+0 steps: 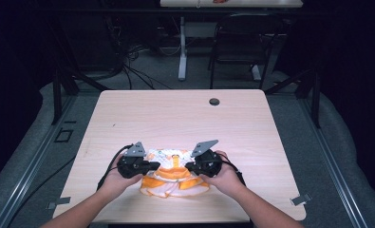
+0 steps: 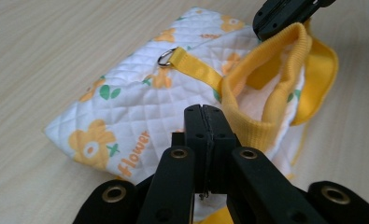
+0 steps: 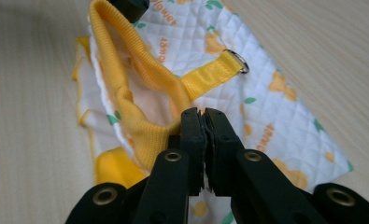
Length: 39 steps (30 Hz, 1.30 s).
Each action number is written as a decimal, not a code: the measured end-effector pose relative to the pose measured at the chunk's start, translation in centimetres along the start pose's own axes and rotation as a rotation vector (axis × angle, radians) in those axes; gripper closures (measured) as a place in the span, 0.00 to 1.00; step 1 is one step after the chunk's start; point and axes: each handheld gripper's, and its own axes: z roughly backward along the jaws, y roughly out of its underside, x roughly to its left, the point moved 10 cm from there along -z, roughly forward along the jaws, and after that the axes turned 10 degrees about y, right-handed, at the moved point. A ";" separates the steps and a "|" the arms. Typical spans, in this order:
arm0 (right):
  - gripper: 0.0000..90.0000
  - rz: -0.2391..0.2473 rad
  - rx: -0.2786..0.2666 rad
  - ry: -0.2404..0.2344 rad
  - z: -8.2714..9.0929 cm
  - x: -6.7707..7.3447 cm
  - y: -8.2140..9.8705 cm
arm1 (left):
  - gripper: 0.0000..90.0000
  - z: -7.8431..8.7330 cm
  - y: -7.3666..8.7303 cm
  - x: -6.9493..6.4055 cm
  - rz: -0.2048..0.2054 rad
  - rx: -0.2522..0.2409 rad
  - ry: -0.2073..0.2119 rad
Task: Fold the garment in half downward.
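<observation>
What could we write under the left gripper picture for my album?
Closed black tongs pinch the yellow ribbed collar of a little quilted flower vest.

Table top (image 1: 185, 118): pale wood-grain laminate, matt, fine lines seen in both gripper views. Garment (image 2: 126, 112): white quilted cloth, diamond stitching, soft matt, printed orange flowers and green leaves. Collar band (image 2: 266, 79): yellow ribbed knit, coarse weave. Strap (image 3: 210, 74): yellow woven webbing, slight sheen, looped through a shiny metal ring (image 3: 238, 60). Left gripper (image 2: 204, 114) and right gripper (image 3: 202, 116): matt black plastic with brass-coloured rivets. Floor around table: grey carpet-like surface.
</observation>
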 end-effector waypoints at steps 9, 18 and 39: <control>0.96 0.029 0.012 -0.040 0.6 1.9 1.1 | 1.00 0.0 0.9 -1.8 -0.018 0.023 0.039; 0.96 0.029 0.049 -0.074 0.5 3.5 3.0 | 1.00 -0.4 2.6 -2.7 -0.011 0.057 0.053; 0.98 0.011 0.082 -0.084 -0.3 4.4 5.0 | 1.00 -1.6 5.7 -2.9 0.012 0.095 0.049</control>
